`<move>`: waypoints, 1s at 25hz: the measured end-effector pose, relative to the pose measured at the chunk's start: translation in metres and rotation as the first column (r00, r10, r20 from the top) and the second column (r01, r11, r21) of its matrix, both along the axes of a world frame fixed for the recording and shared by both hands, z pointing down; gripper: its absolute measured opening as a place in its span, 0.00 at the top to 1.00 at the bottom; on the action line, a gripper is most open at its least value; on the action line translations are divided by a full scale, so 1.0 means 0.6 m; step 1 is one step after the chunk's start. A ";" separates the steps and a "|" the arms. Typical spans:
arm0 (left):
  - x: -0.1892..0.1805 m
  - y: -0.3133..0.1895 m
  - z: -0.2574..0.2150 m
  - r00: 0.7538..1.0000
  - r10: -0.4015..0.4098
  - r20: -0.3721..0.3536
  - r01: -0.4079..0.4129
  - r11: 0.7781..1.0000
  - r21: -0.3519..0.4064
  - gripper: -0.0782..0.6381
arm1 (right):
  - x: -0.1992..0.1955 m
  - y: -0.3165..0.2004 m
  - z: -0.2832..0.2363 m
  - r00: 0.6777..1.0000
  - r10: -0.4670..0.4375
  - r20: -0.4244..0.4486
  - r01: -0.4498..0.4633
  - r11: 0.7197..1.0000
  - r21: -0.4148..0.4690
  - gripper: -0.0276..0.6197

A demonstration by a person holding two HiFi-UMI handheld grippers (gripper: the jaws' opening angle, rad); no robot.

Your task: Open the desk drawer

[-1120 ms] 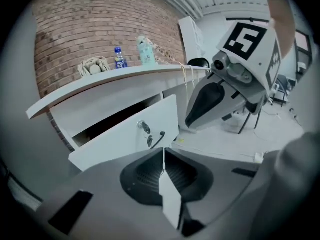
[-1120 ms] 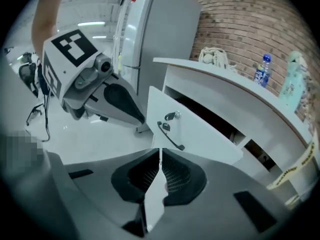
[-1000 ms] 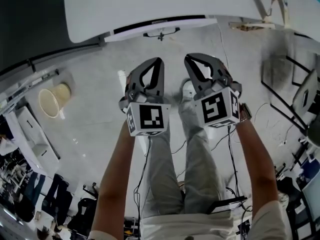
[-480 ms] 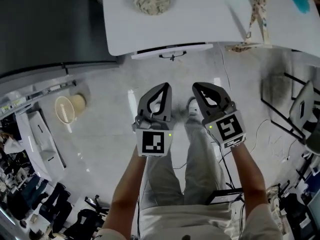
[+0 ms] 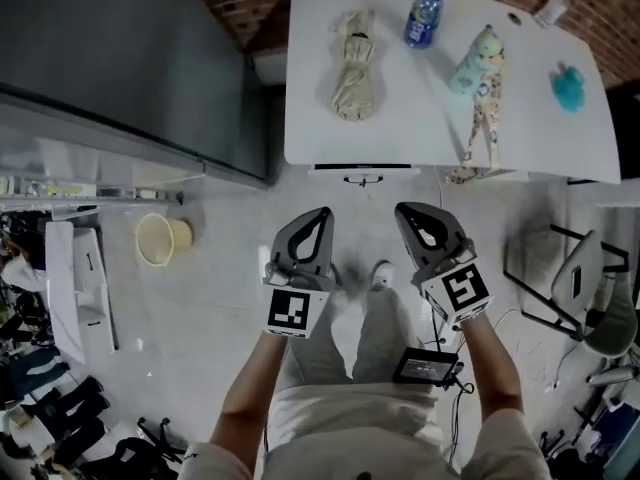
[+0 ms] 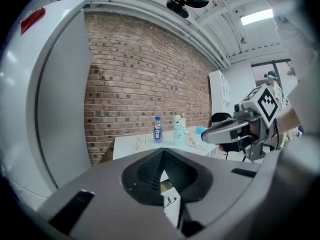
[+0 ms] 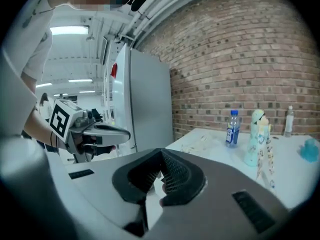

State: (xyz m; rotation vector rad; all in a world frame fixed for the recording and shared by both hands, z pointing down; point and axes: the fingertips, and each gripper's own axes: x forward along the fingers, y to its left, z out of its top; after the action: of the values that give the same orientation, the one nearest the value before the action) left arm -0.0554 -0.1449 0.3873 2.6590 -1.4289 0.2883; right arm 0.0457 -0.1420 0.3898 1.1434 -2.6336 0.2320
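A white desk [image 5: 400, 128] stands ahead of me. Its shallow drawer front [image 5: 330, 168] sits under the near edge, with a dark handle [image 5: 363, 179] in its middle. My left gripper [image 5: 322, 213] and right gripper [image 5: 404, 211] hover side by side in the air in front of the desk, well short of the handle. Both are shut with nothing between the jaws. In the left gripper view the shut jaws [image 6: 162, 156] point toward the desk [image 6: 142, 144], and the right gripper [image 6: 235, 129] shows alongside. The right gripper view shows its shut jaws [image 7: 161, 158] and the left gripper [image 7: 97, 131].
On the desk lie a cloth bundle [image 5: 353, 66], a water bottle [image 5: 424, 15], a doll [image 5: 478, 78], a teal toy [image 5: 568, 86] and a small bottle [image 5: 553, 8]. A grey cabinet [image 5: 130, 58] stands left, a bucket [image 5: 160, 238] on the floor, a chair [image 5: 580, 278] right.
Both grippers have come up and stay side by side, shut. The head view has swung up, so the desk top and the things on it now show.
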 end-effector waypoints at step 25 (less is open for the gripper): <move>-0.010 0.145 -0.368 0.995 -0.083 -0.059 0.089 0.989 0.118 0.88 | 0.191 0.161 -0.370 0.946 0.174 0.274 -0.193 0.980 0.045 0.92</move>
State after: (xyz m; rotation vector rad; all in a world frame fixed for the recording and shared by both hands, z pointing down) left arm -0.0616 -0.0581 0.1664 2.6655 -1.5873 0.1253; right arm 0.1605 -0.0453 0.1679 1.4794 -2.7849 0.3549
